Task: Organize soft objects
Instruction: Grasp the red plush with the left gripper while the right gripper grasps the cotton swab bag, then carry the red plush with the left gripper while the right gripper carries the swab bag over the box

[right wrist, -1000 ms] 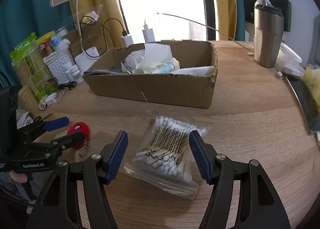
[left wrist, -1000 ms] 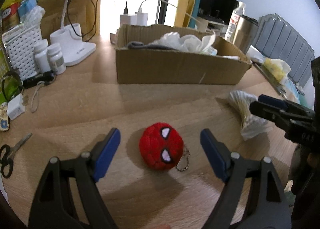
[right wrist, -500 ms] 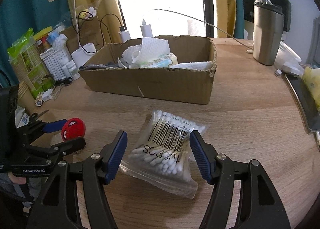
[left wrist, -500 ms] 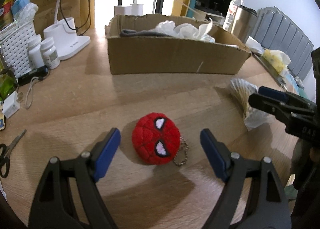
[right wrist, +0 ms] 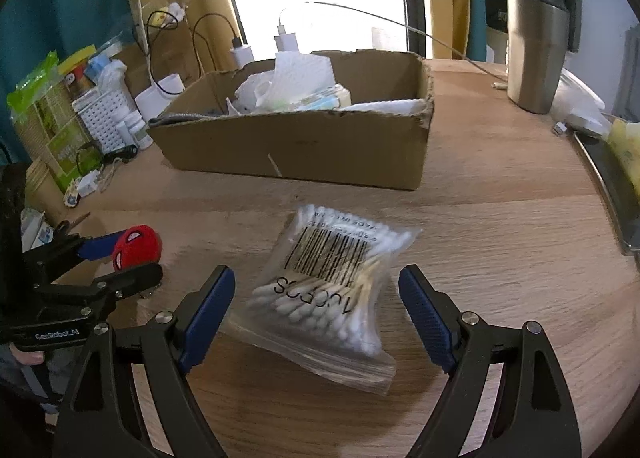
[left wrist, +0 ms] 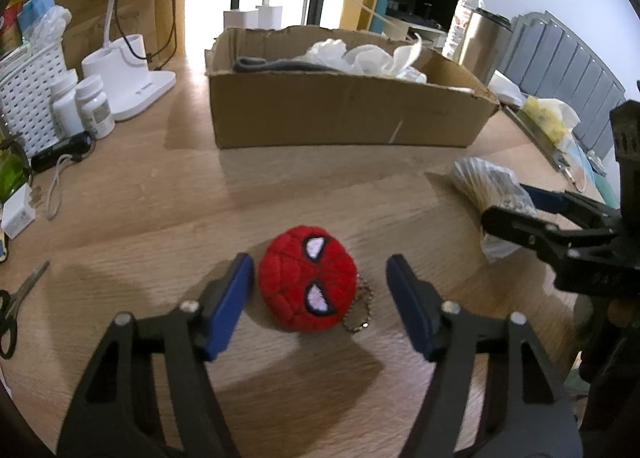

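A red plush spider-mask ball [left wrist: 308, 278] with a small bead chain lies on the wooden table. My left gripper [left wrist: 320, 298] is open with its blue pads on either side of the ball, the left pad almost at it. The ball also shows in the right wrist view [right wrist: 136, 246]. A clear bag of cotton swabs [right wrist: 332, 290] lies on the table between the open pads of my right gripper [right wrist: 316, 310]. A cardboard box [left wrist: 344, 118] holding tissues and cloth stands behind both.
White basket [left wrist: 28, 98], pill bottles [left wrist: 94, 106], lamp base [left wrist: 128, 74] and scissors [left wrist: 16, 298] crowd the left side. A steel tumbler [right wrist: 536, 54] and a tray edge [right wrist: 608, 186] are at the right. Cables run behind the box.
Both grippers moved forward and lower: the plush ball now sits between the left pads, and the swab bag sits deeper between the right pads. Both stay open.
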Motion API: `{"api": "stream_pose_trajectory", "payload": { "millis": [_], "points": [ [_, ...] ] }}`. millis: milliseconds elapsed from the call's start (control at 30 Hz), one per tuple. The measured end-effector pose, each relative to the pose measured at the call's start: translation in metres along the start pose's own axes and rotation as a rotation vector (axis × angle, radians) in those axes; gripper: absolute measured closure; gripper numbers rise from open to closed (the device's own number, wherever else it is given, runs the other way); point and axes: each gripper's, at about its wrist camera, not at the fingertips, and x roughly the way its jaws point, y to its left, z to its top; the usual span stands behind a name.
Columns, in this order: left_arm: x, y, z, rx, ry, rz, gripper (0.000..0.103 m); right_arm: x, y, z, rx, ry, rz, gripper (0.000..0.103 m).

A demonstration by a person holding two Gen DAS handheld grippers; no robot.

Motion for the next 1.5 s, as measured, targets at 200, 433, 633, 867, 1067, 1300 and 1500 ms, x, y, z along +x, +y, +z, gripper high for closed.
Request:
{"api": "stream_pose_trajectory", "payload": {
  "millis": [200,433,633,867,1067,1300,1500],
  "points": [
    [0.001,-0.002,0.0,0.01,0.003,-0.019,0.044,0.008,0.005,0.0,-0.02,0.036,-0.006,0.029],
    [0.0,-0.011,0.001,0.036,0.011,-0.038,0.055,0.006,0.003,-0.001,-0.025,0.021,0.009,0.04],
    [-0.001,-0.019,0.003,0.066,0.007,-0.055,0.063,0.004,0.003,-0.001,-0.029,0.011,0.027,0.042],
    [-0.006,-0.025,0.007,0.078,0.001,-0.076,0.063,-0.003,0.0,-0.003,-0.032,-0.011,0.043,0.042],
    [-0.014,-0.03,0.012,0.076,-0.017,-0.107,0.063,-0.012,-0.005,0.002,-0.025,-0.036,0.043,0.042],
    [-0.03,-0.033,0.021,0.072,-0.059,-0.141,0.063,-0.026,-0.008,0.009,-0.032,-0.069,0.044,0.042],
    [-0.043,-0.039,0.034,0.108,-0.089,-0.139,0.063,-0.036,-0.009,0.016,-0.035,-0.094,0.044,0.042]
  ]
}}
